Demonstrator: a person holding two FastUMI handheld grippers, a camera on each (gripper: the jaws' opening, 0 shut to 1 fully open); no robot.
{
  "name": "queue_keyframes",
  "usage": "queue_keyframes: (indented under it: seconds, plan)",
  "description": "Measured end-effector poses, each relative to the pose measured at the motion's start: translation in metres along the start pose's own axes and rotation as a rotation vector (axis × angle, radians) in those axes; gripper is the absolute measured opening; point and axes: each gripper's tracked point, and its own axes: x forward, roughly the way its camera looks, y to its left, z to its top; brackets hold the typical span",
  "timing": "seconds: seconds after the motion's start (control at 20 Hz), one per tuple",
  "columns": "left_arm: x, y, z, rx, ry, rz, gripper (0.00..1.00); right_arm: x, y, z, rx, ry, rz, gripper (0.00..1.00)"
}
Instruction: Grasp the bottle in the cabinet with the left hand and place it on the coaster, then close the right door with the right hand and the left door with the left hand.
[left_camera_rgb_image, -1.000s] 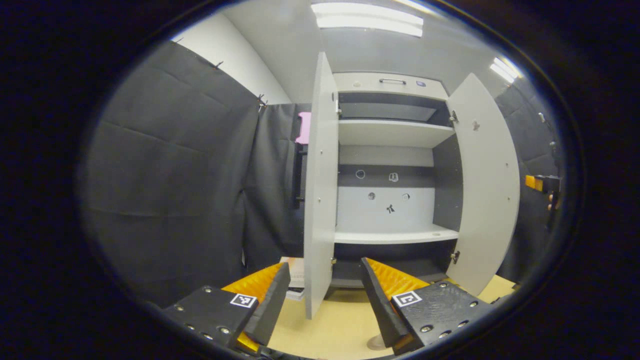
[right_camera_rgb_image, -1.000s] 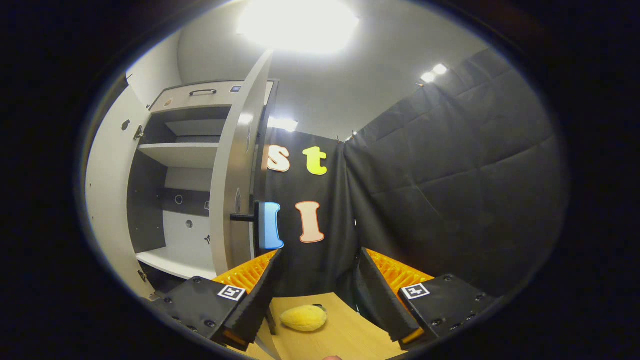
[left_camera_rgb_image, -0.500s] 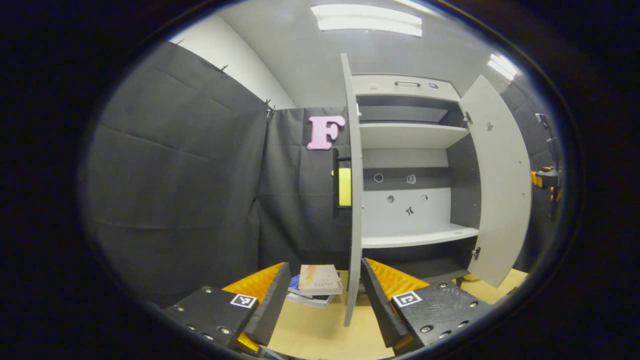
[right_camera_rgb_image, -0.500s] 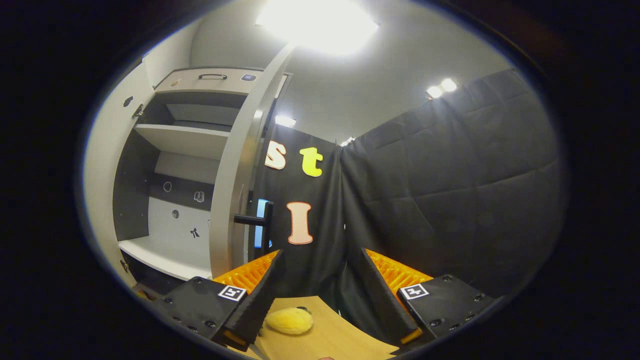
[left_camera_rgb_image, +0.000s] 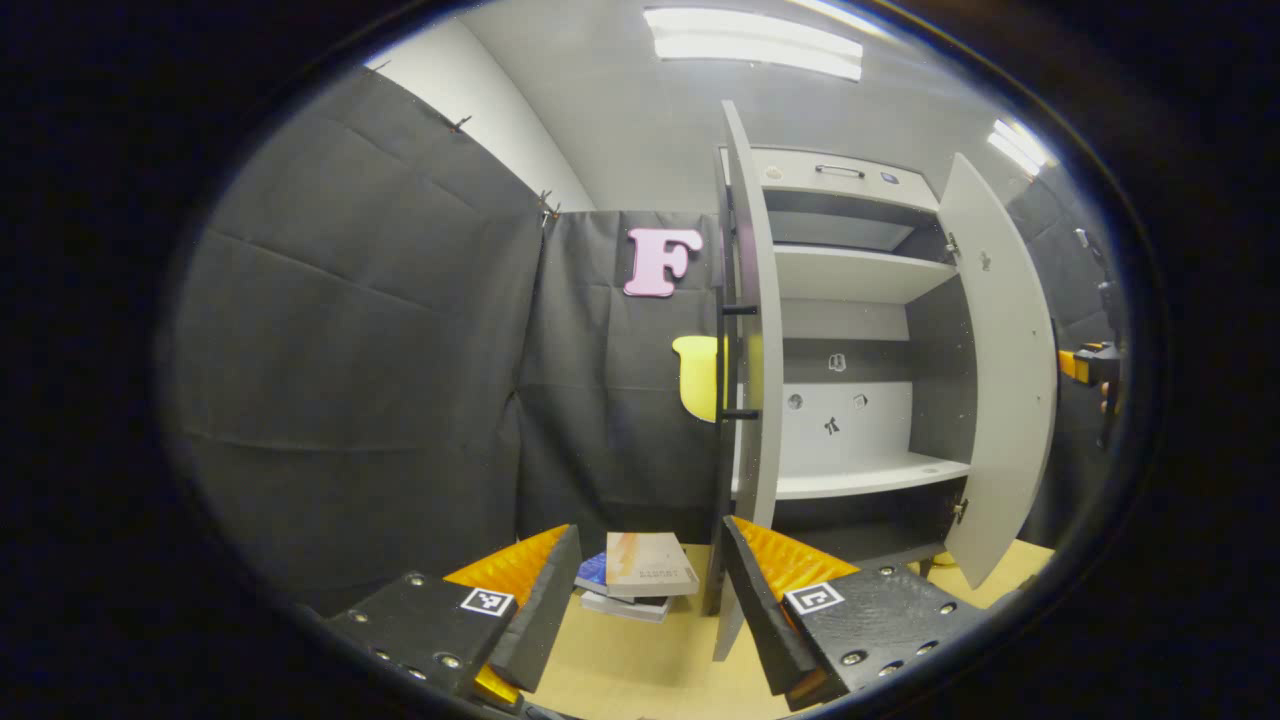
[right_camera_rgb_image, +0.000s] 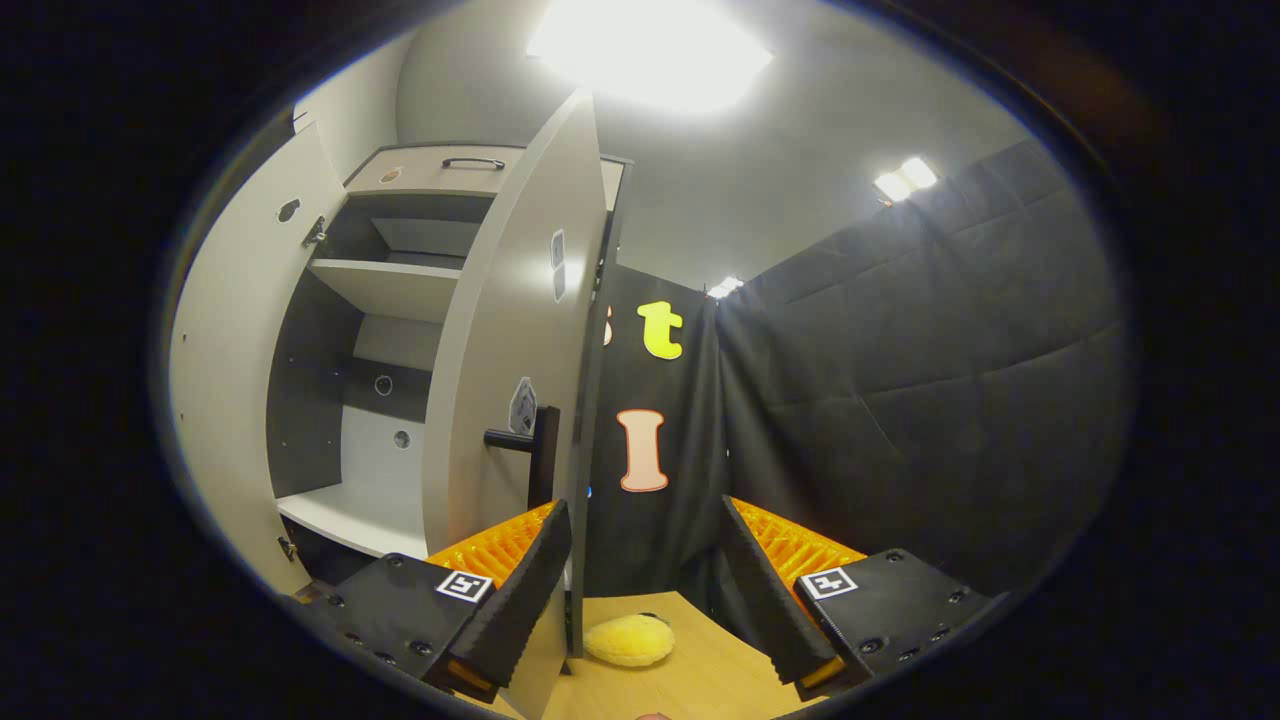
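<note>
Both doors stand open — left gripper (left_camera_rgb_image: 650, 590) and right gripper (right_camera_rgb_image: 645, 580), fingers apart, grip nothing — cabinet (left_camera_rgb_image: 850, 300) at frame centre-right.

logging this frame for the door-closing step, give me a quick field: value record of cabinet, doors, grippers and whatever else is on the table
cabinet: both doors open, the visible shelves bare
left door: open, seen nearly edge-on in the left gripper view, black handle on its outer face
right door: open, black handle facing the right gripper
left gripper: jaws open, holding nothing, in front of the left door's lower edge
right gripper: jaws open, holding nothing, near the right door's edge
table: stack of books left of the left door; yellow plush toy beside the right door
</note>
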Motion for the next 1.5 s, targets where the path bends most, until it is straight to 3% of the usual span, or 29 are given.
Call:
queue_keyframes:
  seconds: [0.05,0.15,0.2,0.65,0.7,0.75,0.8,0.85,1.05,1.1,1.2,1.5]
  plan:
    - [-0.001,0.003,-0.002,-0.001,0.005,0.001,0.83,-0.001,0.009,0.000,0.000,-0.005,0.010,0.95]
    - [-0.004,0.011,-0.002,-0.005,0.006,0.006,0.83,-0.002,0.028,0.002,0.000,-0.009,0.036,0.96]
    - [-0.006,0.015,-0.001,-0.006,0.004,0.010,0.89,-0.001,0.038,0.004,0.003,-0.012,0.050,0.96]
    - [-0.032,0.057,-0.004,0.005,0.011,0.090,0.89,0.015,0.107,-0.005,0.037,0.006,0.157,0.96]
    - [-0.034,0.061,-0.004,0.007,0.016,0.100,0.89,0.019,0.112,-0.006,0.035,0.009,0.164,0.92]
    - [-0.037,0.064,-0.004,0.010,0.020,0.109,0.89,0.022,0.115,-0.008,0.035,0.010,0.168,0.96]
    - [-0.039,0.065,-0.005,0.013,0.022,0.116,0.89,0.024,0.117,-0.008,0.039,0.007,0.171,0.92]
    - [-0.040,0.067,-0.004,0.015,0.022,0.123,0.89,0.025,0.118,-0.009,0.047,0.007,0.177,0.96]
    - [-0.040,0.064,0.005,0.018,0.009,0.131,0.89,0.025,0.116,-0.010,0.069,0.017,0.196,0.96]
    - [-0.038,0.063,0.007,0.024,0.006,0.128,0.83,0.023,0.116,-0.008,0.080,0.014,0.207,0.92]
    - [-0.031,0.060,0.013,0.042,-0.004,0.118,0.83,0.018,0.117,-0.004,0.106,0.005,0.251,0.92]
    - [0.015,0.052,0.045,0.030,-0.027,0.080,0.83,-0.012,0.080,-0.017,0.049,0.018,0.254,0.96]
